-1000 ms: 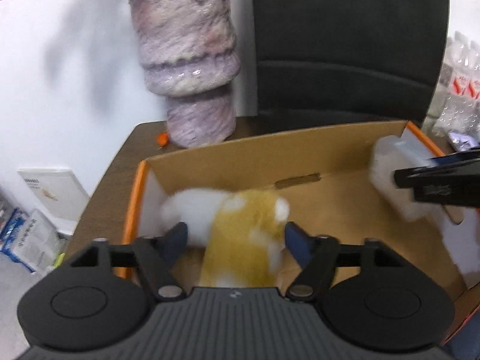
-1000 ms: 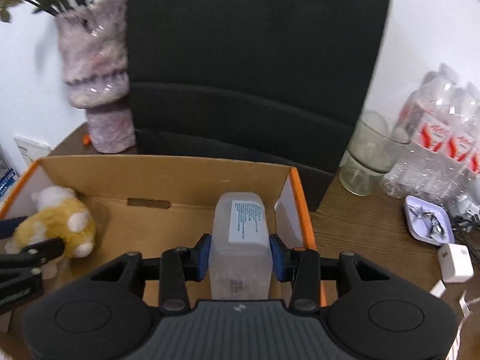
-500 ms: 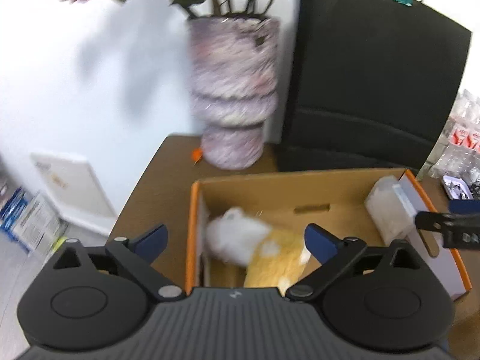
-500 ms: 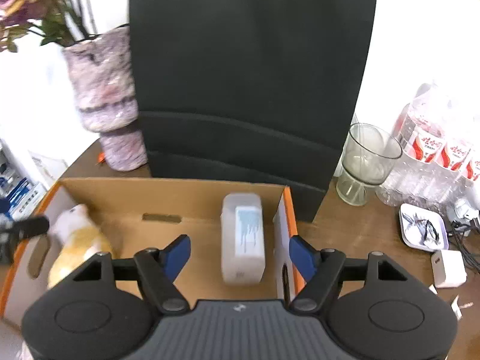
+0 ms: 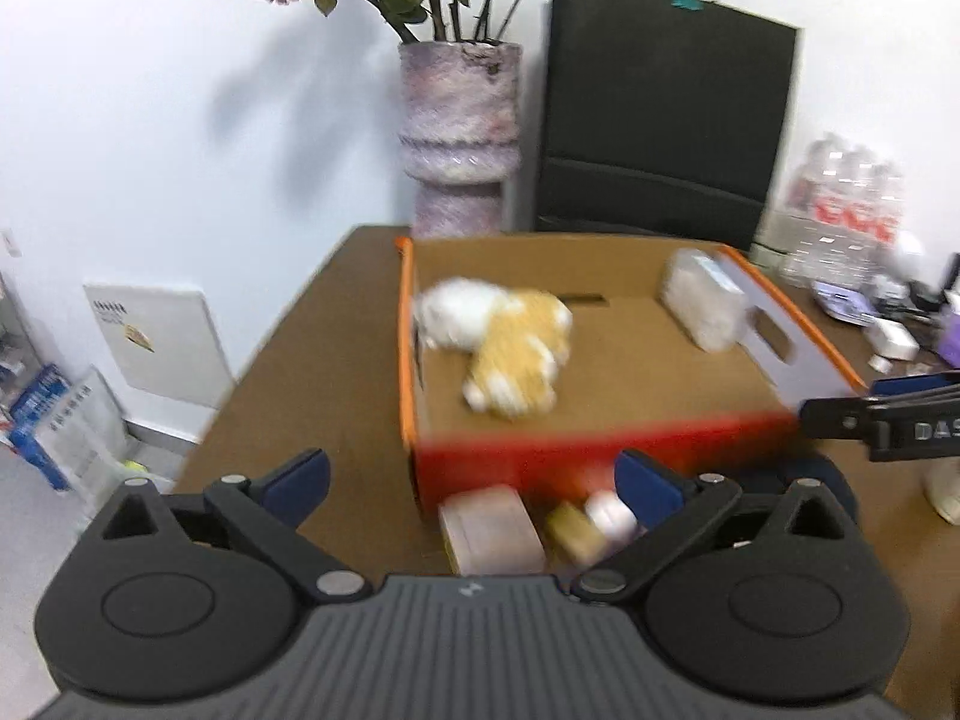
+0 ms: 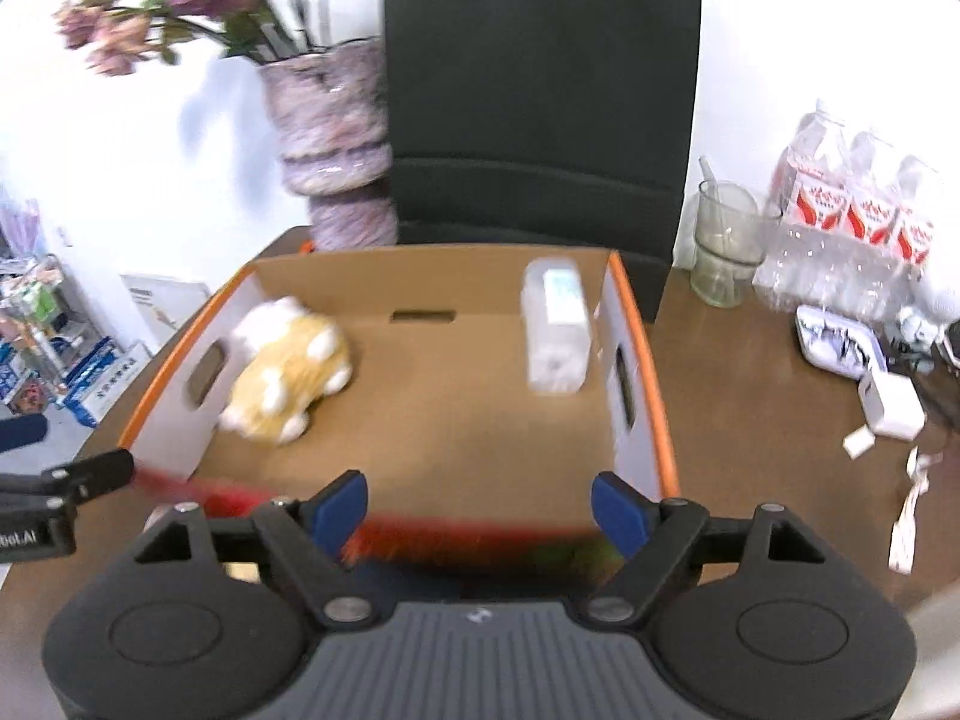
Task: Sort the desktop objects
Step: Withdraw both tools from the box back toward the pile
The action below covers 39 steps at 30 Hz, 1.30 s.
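A cardboard box (image 5: 600, 447) (image 6: 636, 360) with orange rims stands on the brown desk. In it lie a yellow and white plush toy (image 5: 510, 348) (image 6: 288, 372) at the left and a translucent white bottle (image 5: 702, 306) (image 6: 555, 324) at the right. My left gripper (image 5: 471, 483) is open and empty, in front of the box's near wall, above a pink box (image 5: 492, 534), a small yellow item (image 5: 570, 534) and a white round item (image 5: 612, 516). My right gripper (image 6: 480, 507) is open and empty over the box's near wall.
A purple vase (image 5: 459, 132) (image 6: 336, 138) with dried flowers and a black bag (image 5: 660, 132) (image 6: 540, 90) stand behind the box. To the right are a glass (image 6: 723, 246), water bottles (image 6: 852, 234), a small tray (image 6: 837, 345) and a white charger (image 6: 891, 402).
Both grippers opened, released the plush toy and the bottle in the box, then pulled back and up toward the near side of the box.
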Each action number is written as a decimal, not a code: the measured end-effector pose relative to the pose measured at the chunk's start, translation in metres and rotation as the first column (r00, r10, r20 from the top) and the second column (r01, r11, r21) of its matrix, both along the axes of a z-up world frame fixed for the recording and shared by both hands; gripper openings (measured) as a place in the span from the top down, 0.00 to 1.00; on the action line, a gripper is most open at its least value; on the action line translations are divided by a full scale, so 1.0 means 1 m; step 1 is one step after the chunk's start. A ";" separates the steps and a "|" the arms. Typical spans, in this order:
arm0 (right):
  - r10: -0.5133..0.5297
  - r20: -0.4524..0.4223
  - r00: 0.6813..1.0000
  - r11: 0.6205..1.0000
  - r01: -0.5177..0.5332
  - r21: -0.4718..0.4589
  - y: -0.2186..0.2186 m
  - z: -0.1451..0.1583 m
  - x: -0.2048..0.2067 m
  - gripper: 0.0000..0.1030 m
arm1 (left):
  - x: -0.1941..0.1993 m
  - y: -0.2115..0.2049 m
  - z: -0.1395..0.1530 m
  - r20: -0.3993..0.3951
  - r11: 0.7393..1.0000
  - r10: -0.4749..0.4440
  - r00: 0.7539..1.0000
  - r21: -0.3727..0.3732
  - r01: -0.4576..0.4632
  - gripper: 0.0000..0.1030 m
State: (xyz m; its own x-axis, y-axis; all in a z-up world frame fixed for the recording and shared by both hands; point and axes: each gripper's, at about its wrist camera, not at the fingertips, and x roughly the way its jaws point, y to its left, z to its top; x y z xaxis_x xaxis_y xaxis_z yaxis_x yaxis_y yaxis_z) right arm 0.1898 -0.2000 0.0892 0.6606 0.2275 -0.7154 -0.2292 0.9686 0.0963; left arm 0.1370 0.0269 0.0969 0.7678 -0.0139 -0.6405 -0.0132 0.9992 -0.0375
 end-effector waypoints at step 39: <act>0.032 0.273 0.961 0.999 -0.028 -0.021 0.018 -0.060 -0.213 0.23 | -0.173 -0.012 -0.061 0.186 0.998 -0.062 0.981 0.026 0.058 0.00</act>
